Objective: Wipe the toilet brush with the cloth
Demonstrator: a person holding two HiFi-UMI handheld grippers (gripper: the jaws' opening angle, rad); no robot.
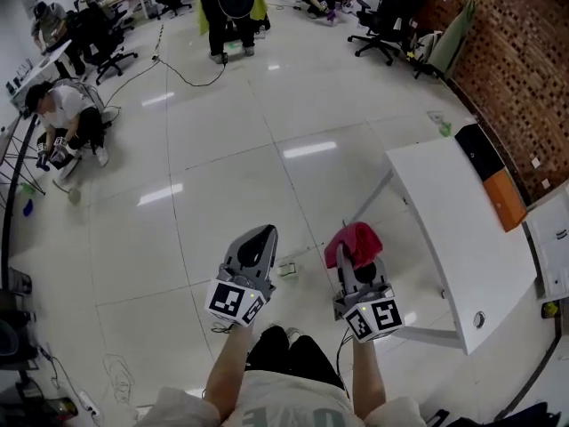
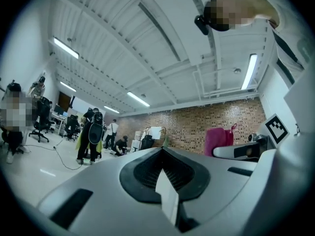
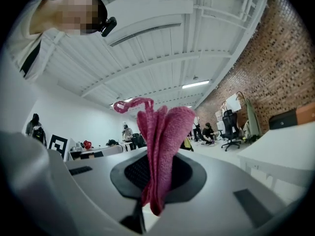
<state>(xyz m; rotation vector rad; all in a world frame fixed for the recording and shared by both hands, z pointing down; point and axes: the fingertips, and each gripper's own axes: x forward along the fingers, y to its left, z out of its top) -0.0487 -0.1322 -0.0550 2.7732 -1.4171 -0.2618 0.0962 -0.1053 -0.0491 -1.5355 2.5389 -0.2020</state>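
White table beside brick wall; office chairs beyond; perhaps a cable across floor.

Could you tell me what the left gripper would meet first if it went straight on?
Its way looks free: ahead of the left gripper lies only bare floor, as far as shown.

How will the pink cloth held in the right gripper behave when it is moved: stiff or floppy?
Probably floppy: the pink cloth bunches into soft folds where the right gripper pinches it. Likely light, since its folds stand up above the gripper unsupported. Its fuzzy weave should not slip out easily.
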